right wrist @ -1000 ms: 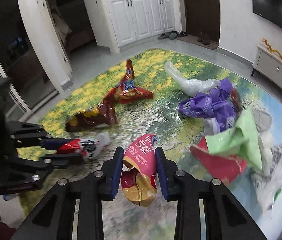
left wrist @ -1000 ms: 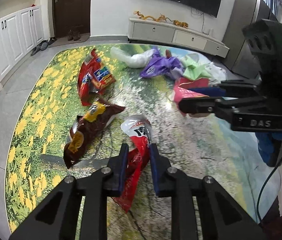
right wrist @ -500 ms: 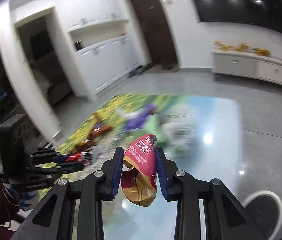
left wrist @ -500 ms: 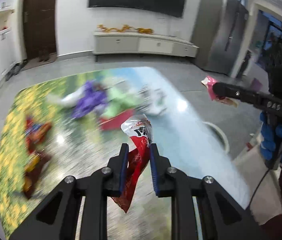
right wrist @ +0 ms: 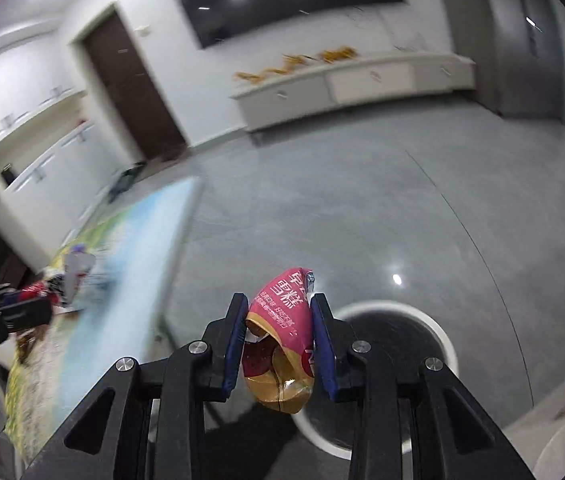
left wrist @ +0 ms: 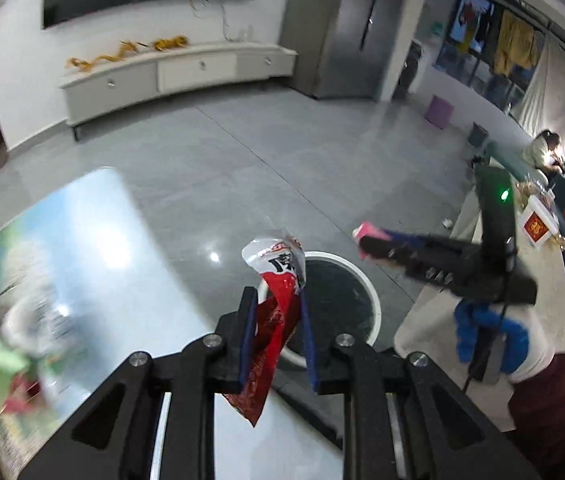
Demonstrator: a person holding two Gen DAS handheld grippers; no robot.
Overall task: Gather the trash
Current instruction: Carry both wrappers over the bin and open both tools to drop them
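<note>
A: Where's the trash right now?

B: One piece in each tool. The left gripper (left wrist: 274,340) has its fingers clamped on a red-and-white wrapper (left wrist: 272,320), which hangs loose below the pads. The right gripper (right wrist: 278,344) has its fingers clamped on a pink-and-gold wrapper (right wrist: 282,340). Both are in the air, not on the floor.

A: And the bin?

B: A round white-rimmed bin (left wrist: 366,296) with a dark liner stands on the grey floor. In the left wrist view it sits at about 1 o'clock from the fingertips; in the right wrist view it is at about 3 o'clock, low.

A: So how would you finish the drop cleanly?

B: I'd bring each gripper over the dark opening, not the rim, before letting go. These wrappers are light and likely to flutter, so lowering them close to the mouth seems wise. The left one's dangling tail could catch the rim, so I'd centre it. More litter lies on the floral mat (left wrist: 94,248) at 9 o'clock.
</note>
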